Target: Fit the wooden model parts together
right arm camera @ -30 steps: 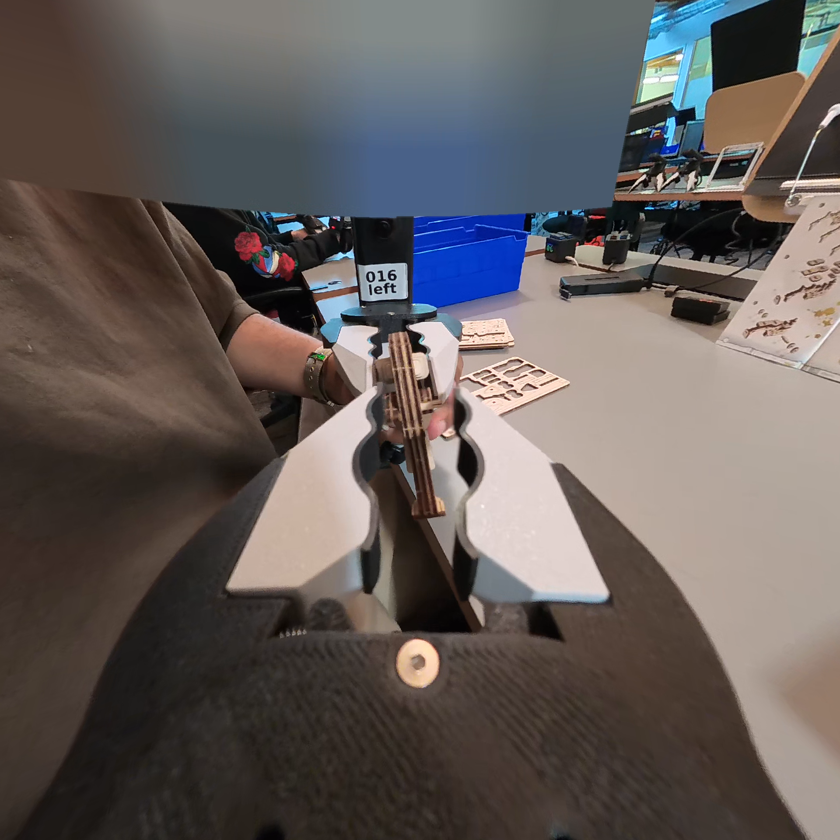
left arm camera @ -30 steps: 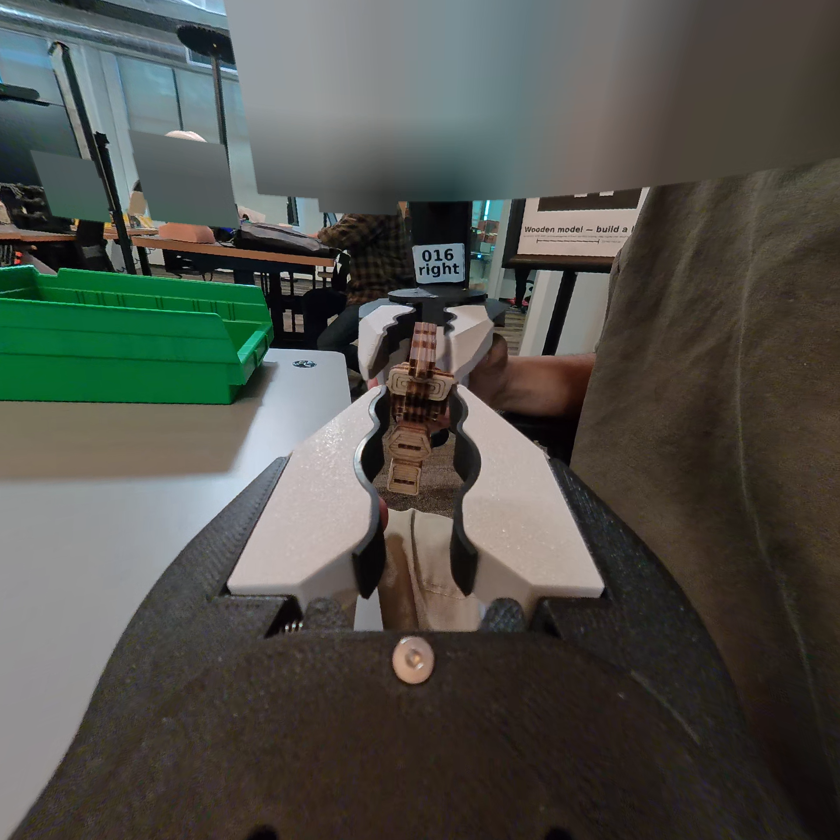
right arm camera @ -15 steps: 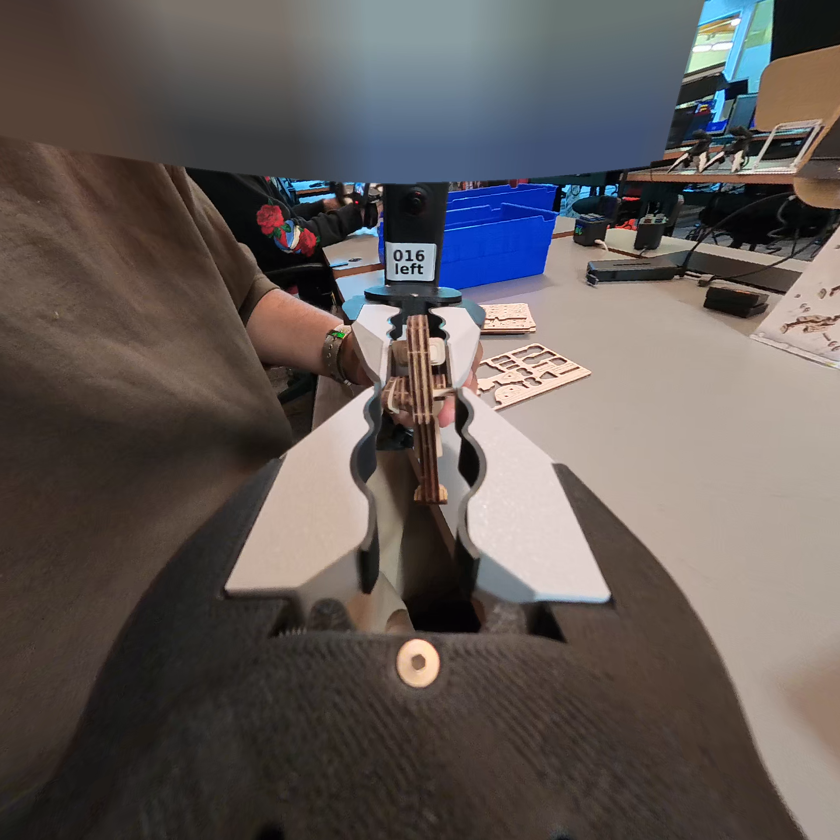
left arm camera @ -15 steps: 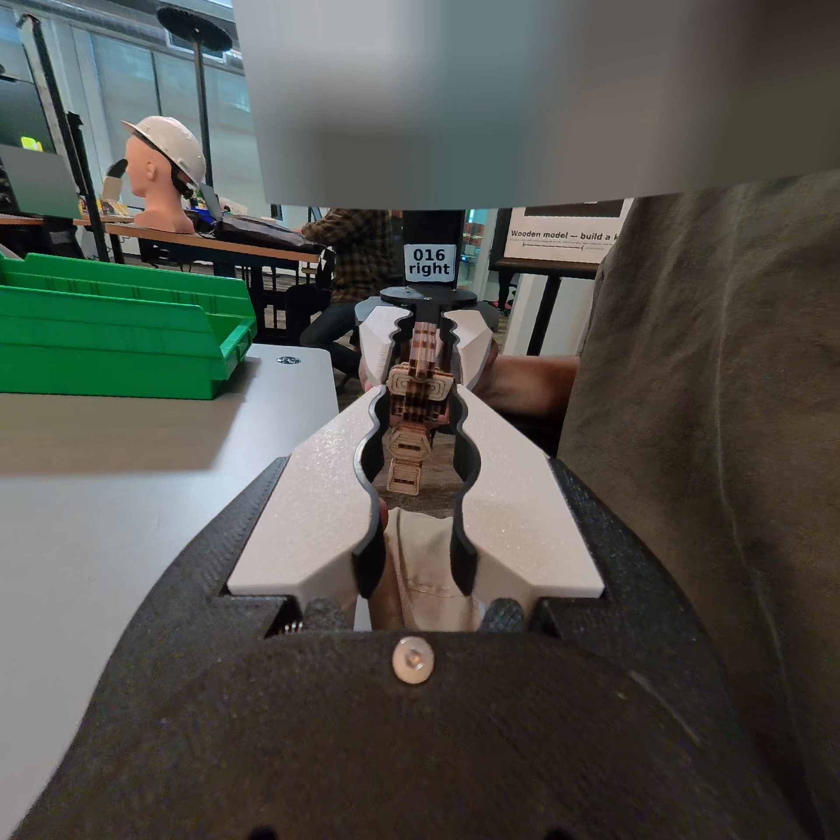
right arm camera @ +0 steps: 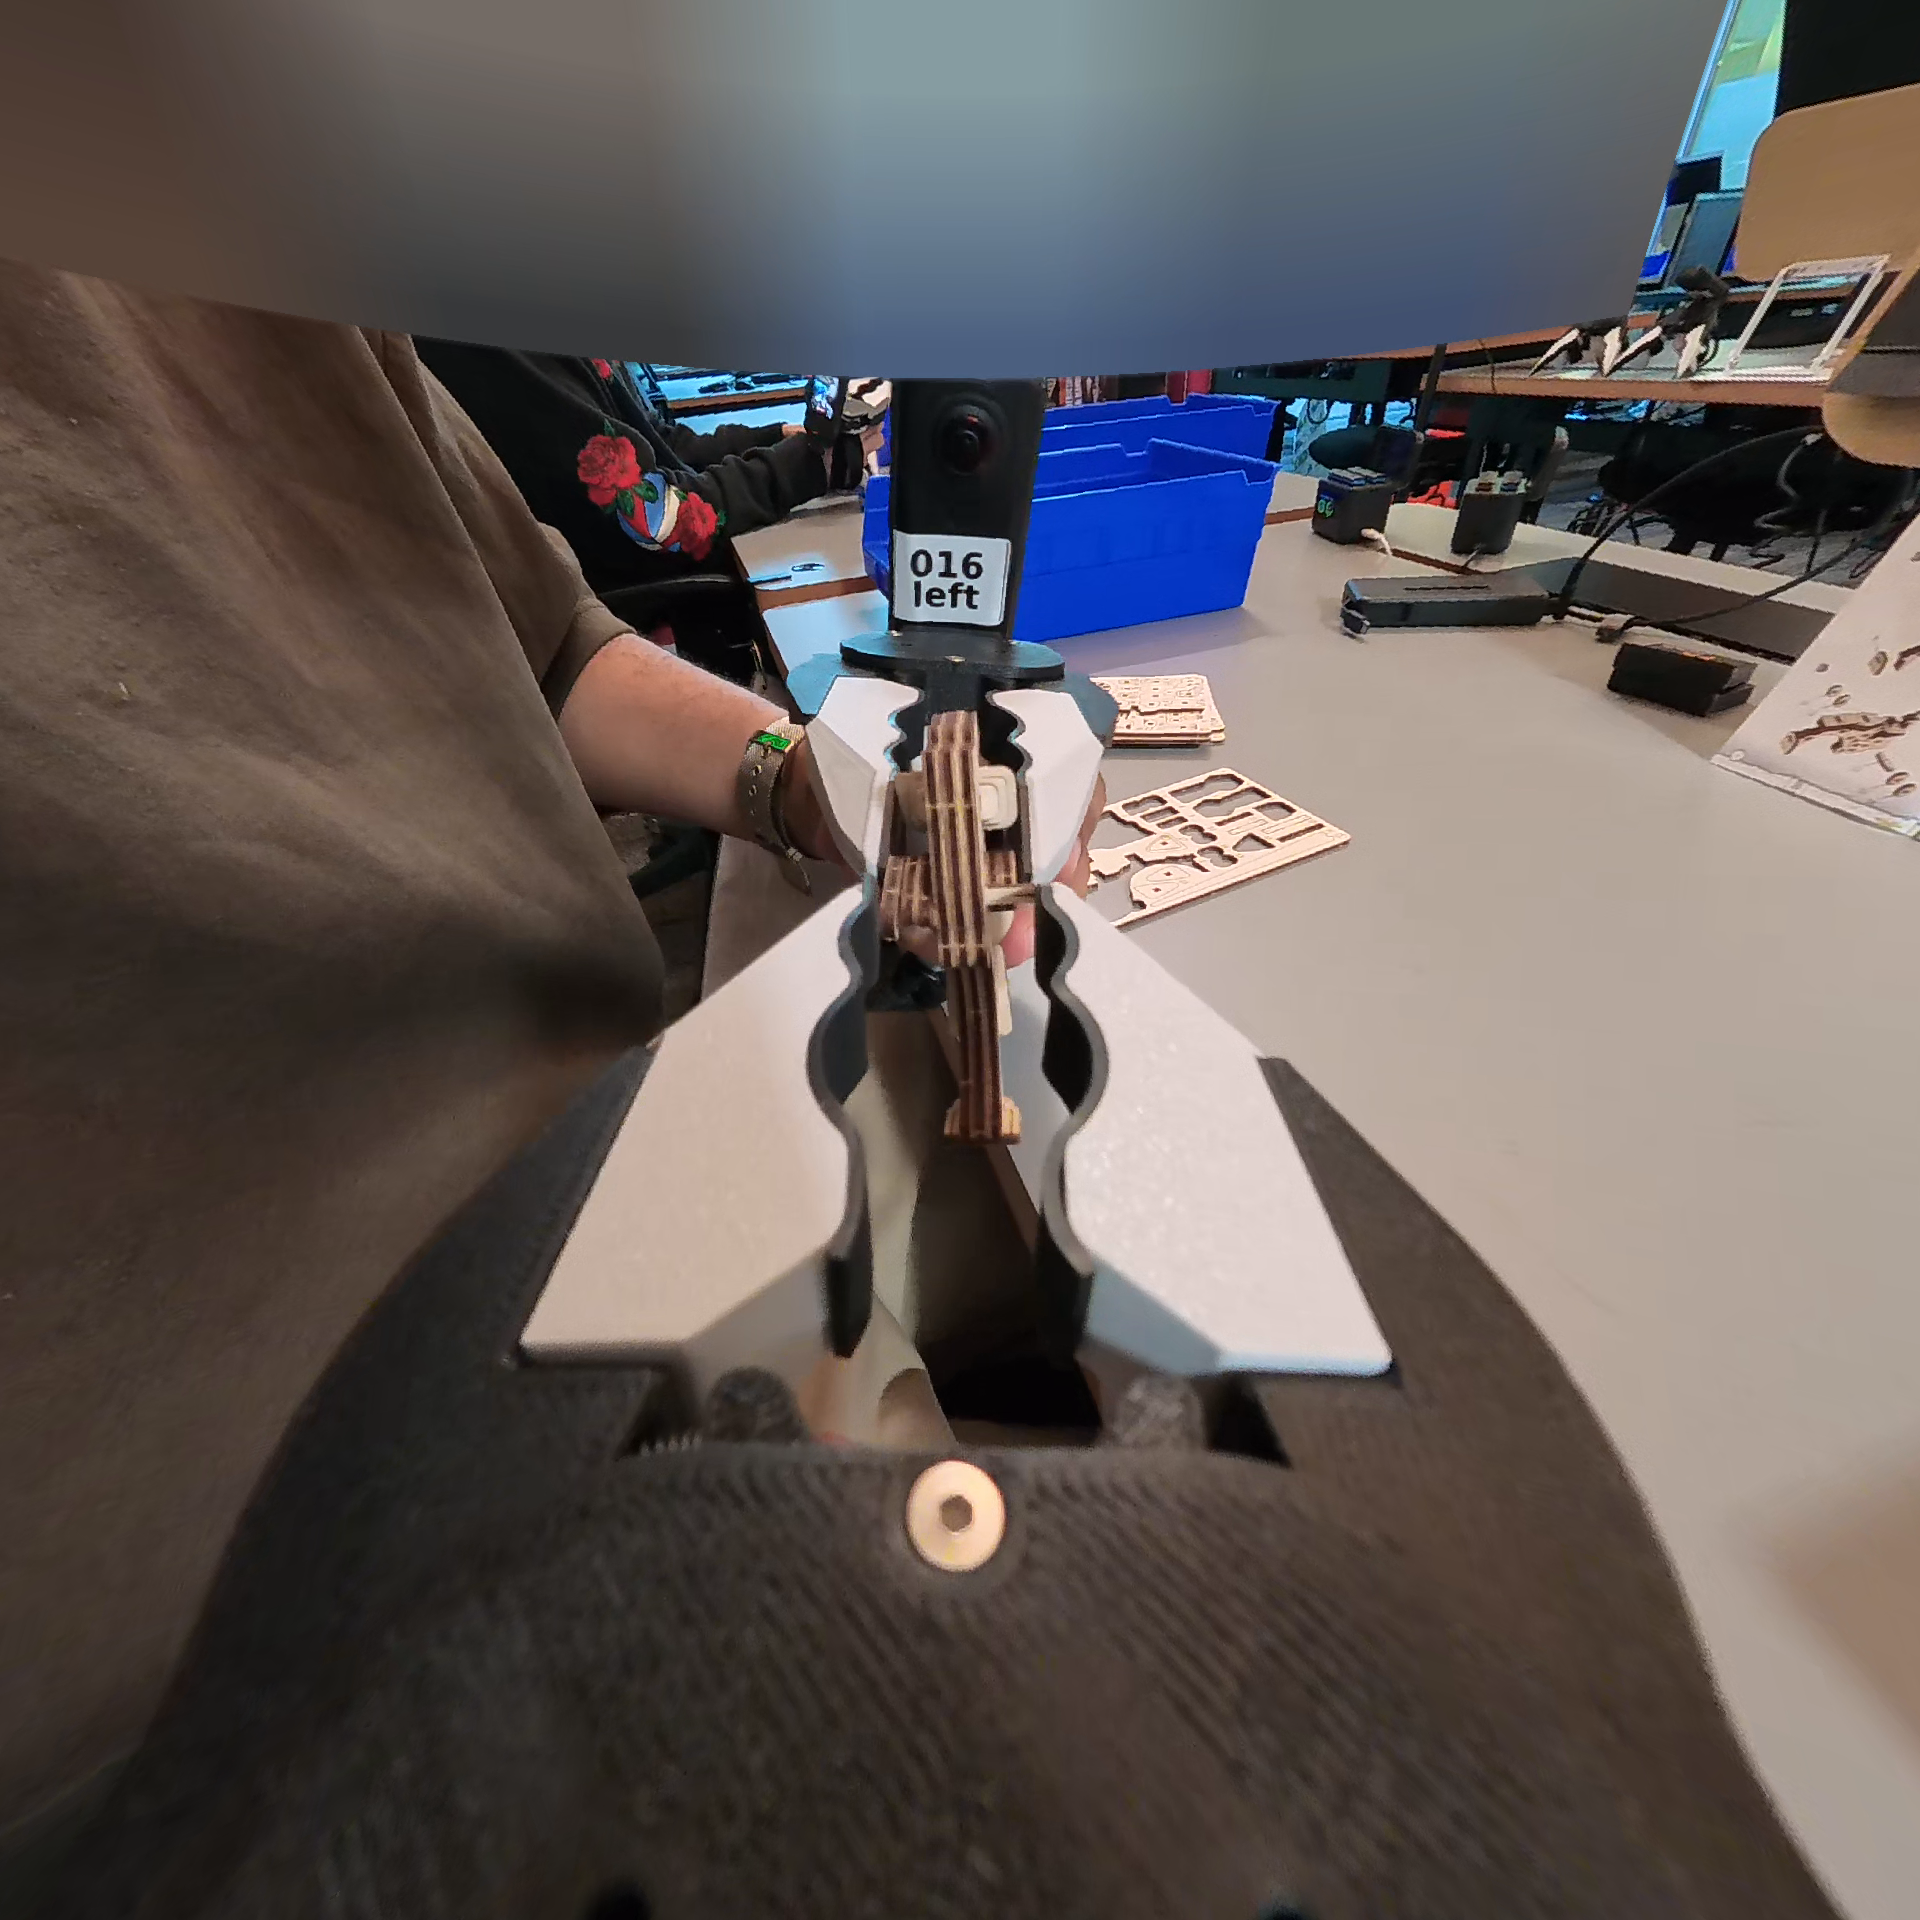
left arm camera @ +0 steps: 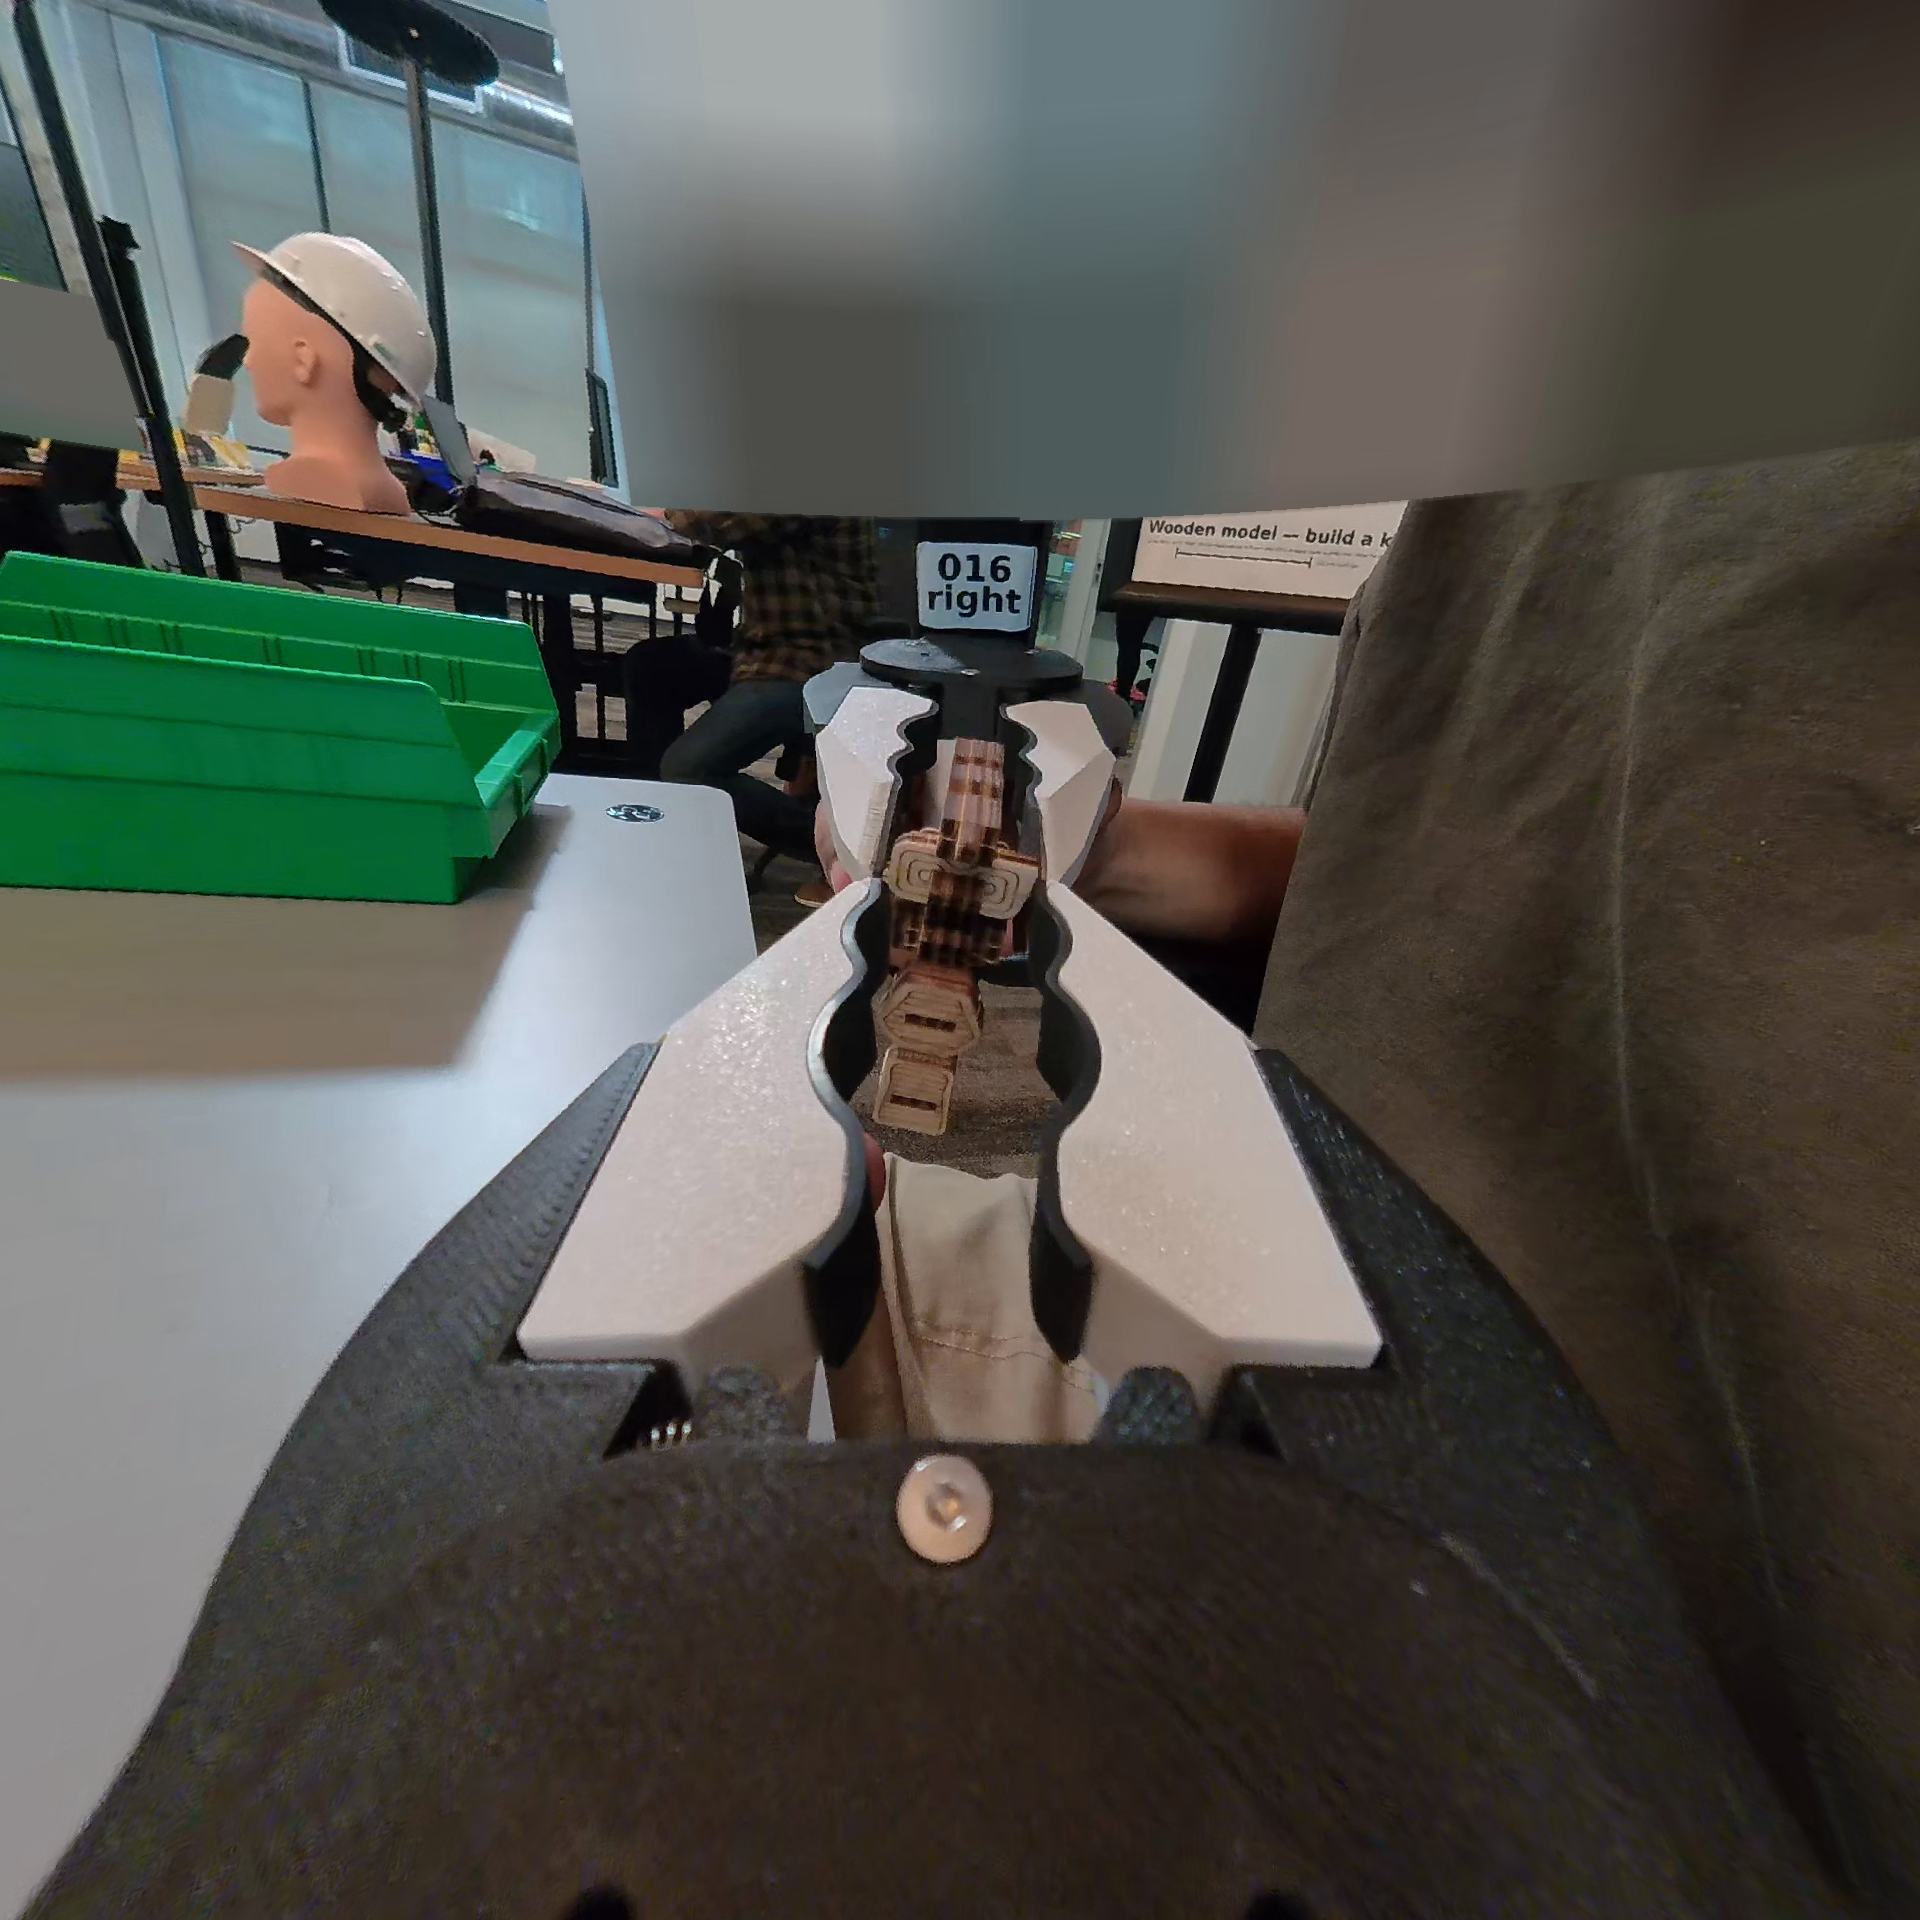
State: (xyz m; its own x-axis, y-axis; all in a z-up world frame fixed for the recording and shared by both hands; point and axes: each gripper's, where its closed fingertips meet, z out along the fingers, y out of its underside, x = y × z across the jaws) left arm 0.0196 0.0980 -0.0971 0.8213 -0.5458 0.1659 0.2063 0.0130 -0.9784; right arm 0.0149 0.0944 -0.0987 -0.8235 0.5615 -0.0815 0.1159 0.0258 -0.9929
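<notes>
Tongs face tip to tip: left tongs (left arm camera: 954, 904) and right tongs (right arm camera: 951, 914) both clamp one wooden model (right arm camera: 961, 894) above the surface (right arm camera: 1455, 1039) edge.

Both hand-held grippers (left arm camera: 961, 914) (right arm camera: 951, 914) clamped, tip-to-tip

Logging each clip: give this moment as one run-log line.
left tool: shut on model | right tool: shut on model | model: held off the table, between tools | cutout sheets: lying on table
</notes>
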